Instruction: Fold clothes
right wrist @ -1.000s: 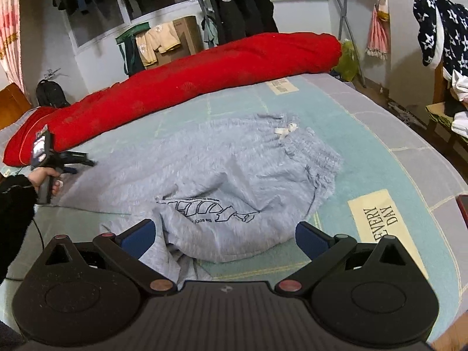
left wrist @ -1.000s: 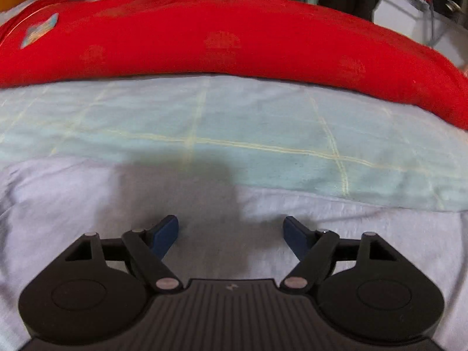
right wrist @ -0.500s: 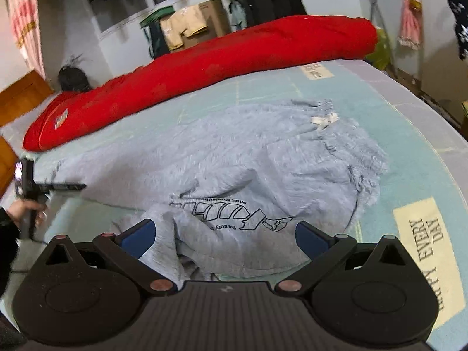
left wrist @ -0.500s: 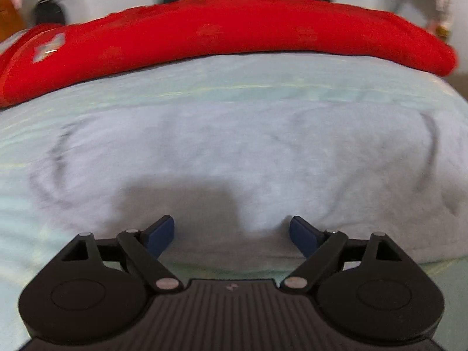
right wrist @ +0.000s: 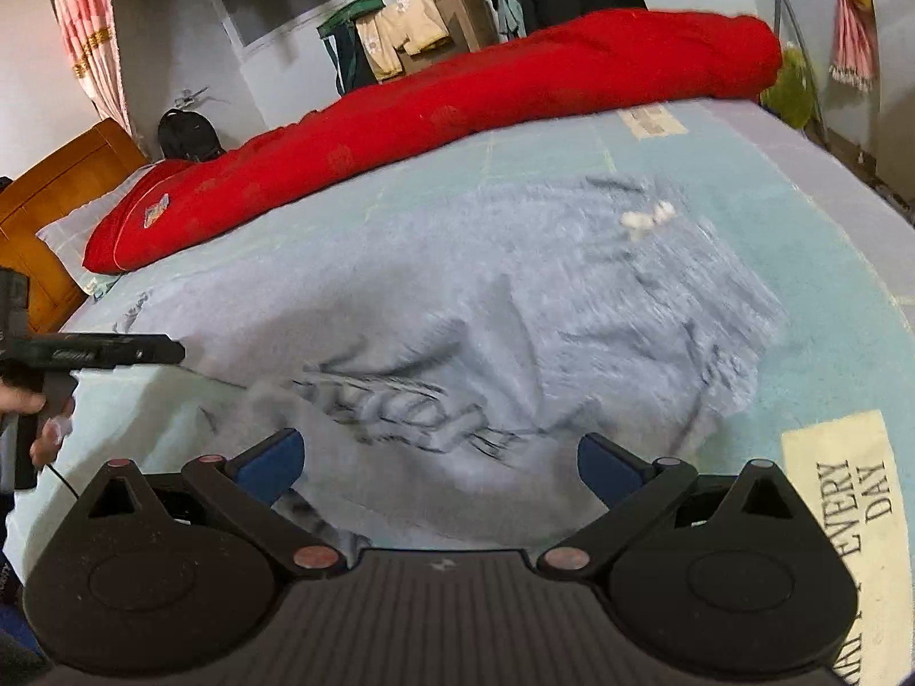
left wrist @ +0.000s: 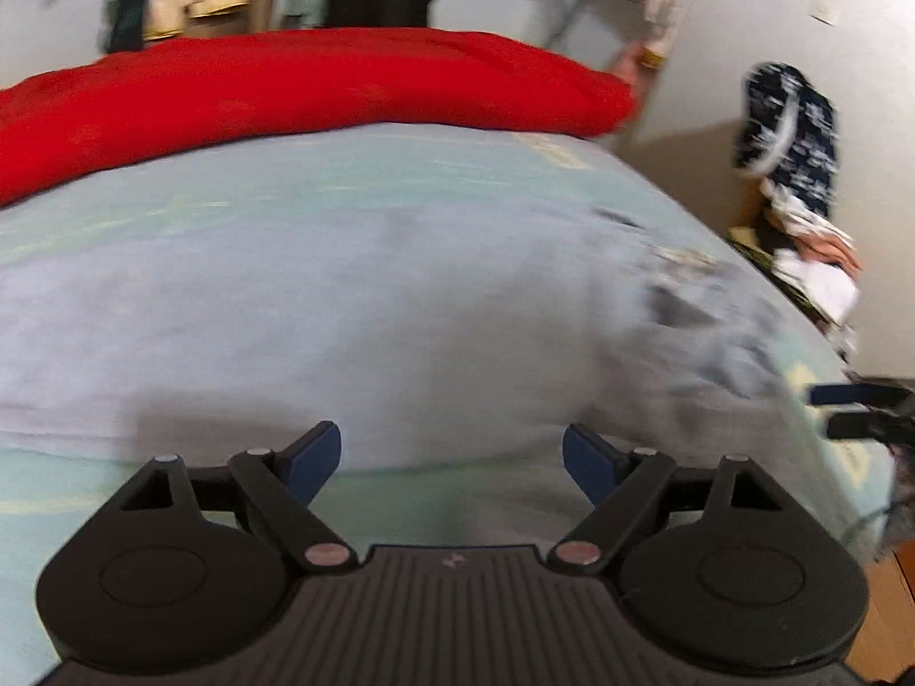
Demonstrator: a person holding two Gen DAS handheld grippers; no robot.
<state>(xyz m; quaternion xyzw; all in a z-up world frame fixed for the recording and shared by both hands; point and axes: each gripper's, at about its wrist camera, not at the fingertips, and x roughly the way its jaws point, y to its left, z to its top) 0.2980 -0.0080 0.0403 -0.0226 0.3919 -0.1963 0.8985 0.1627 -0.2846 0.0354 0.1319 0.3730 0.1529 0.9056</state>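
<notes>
Both jaws apart and empty — the left hand-held gripper (left wrist: 452, 454) and right hand-held gripper (right wrist: 440, 457) hover over the grey garment (right wrist: 457, 308) rumpled on the bed (right wrist: 812, 240) — best pinch a clean edge, then pull flat.

Grey garment (right wrist: 514, 308) at frame centre is showing as soft, matt, fleecy knit cloth with a dark print. Bedsheet (right wrist: 800, 240) at right is reading as smooth matt woven cloth; red quilt (right wrist: 457, 97) across the top is looking faintly sheened. Headboard (right wrist: 51, 188) at left is appearing as glossy varnished wood.
</notes>
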